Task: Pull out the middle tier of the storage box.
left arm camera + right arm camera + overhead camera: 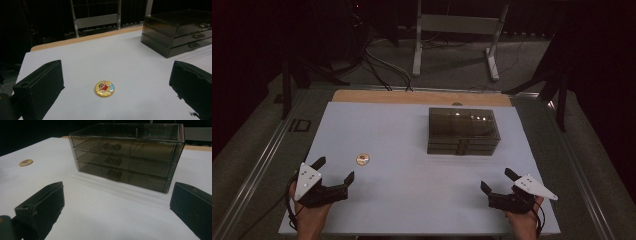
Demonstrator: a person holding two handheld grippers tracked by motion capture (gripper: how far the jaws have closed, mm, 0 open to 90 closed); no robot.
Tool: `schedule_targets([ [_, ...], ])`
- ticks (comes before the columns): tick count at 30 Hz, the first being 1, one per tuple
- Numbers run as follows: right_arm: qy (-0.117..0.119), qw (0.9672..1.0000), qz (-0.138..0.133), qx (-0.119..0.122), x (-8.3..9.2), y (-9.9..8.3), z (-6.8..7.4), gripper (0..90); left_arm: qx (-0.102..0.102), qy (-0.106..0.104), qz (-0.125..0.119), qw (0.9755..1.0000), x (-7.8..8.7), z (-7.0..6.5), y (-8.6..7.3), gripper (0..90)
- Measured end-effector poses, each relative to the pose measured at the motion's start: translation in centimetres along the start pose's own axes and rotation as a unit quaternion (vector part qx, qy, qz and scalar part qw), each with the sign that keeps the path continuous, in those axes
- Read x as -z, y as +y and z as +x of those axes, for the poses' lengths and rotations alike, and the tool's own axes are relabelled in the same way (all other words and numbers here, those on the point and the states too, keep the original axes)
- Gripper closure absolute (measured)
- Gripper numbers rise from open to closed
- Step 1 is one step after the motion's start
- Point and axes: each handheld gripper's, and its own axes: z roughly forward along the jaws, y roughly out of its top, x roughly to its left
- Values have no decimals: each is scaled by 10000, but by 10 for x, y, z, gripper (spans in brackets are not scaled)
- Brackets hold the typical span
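A small round badge [363,159] with a cartoon figure lies on the white table sheet [412,175], left of centre; it is also seen close up, badge [104,88], and far left, badge [26,162]. A smoky clear drawer box [463,131] with three shut drawers stands at the back right of the sheet, drawer box [130,155], drawer box [178,31]. My left gripper [334,169] rests near the front left, open and empty, just short of the badge. My right gripper [498,181] rests at the front right, open and empty, facing the drawer fronts.
A wooden strip [422,97] runs along the sheet's far edge. Beyond the table stand a metal frame [457,35] and floor cables [382,65]. Metal rails border the table at left and right.
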Motion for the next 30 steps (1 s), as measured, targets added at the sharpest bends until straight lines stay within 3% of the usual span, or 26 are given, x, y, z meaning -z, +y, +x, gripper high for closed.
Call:
schedule_targets([
  [11, -155, 9998, 52, -76, 0, 1, 0, 0, -43, 146, -22, 9999, 1, 2, -3, 7],
  [17, -220, 9994, 66, -247, -3, 1, 1, 0, -26, 147, -26, 9999, 0, 1, -4, 7],
  [23, -296, 9988, 350, -154, -15, 3, 9, 0, -65, 160, -28, 9998, 0, -2, -4, 7],
  [30, -329, 9989, 312, -69, -26, 12, 17, 0, -32, 175, -9, 9998, -2, 0, -6, 7],
])
